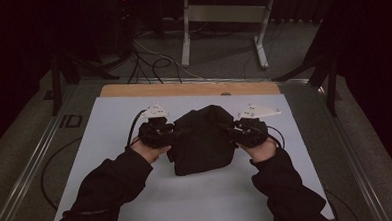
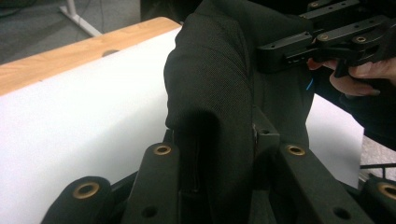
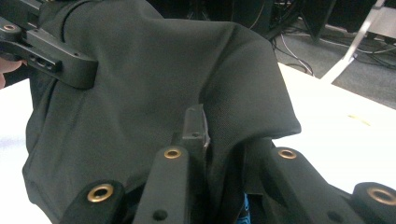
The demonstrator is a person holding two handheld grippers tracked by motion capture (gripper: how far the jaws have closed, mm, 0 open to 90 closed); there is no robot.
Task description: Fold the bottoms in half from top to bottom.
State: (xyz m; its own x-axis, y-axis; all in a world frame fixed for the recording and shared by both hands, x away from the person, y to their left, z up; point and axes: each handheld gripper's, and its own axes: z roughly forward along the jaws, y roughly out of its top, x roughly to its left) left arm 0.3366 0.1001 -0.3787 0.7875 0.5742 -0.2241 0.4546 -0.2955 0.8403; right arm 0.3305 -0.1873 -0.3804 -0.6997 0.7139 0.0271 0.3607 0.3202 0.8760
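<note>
Black garment (image 1: 203, 140) sits mid-table on the white sheet (image 1: 110, 134), bunched into a lump, held on both sides. Left gripper (image 1: 169, 133) has its jaws closed down onto a fold at the cloth's left edge; the left gripper view shows fabric (image 2: 210, 93) pinched between the jaws with only the cloth's thickness left in the gap. Right gripper (image 1: 235, 131) does the same at the right edge, with a fold (image 3: 154, 84) clamped between its jaws. Both grips look solid, no slack at the pads as far as I can tell. Handling call: soft knit, light, zero stiffness, so it sags and drapes wherever it is not held (the middle hangs lower than the two pinch points, bottom hem resting on or just above the sheet, can't tell which). Not fragile, not slippery; the weave gives the pads plenty of bite. Best hold is at edges or seams, where the layers are thicker, and well apart so the cloth spreads instead of bunching. Risk: pinching several layers at once, which would keep it from opening flat. Wooden table edge (image 1: 188, 89) runs along the far side, well clear of the work.
</note>
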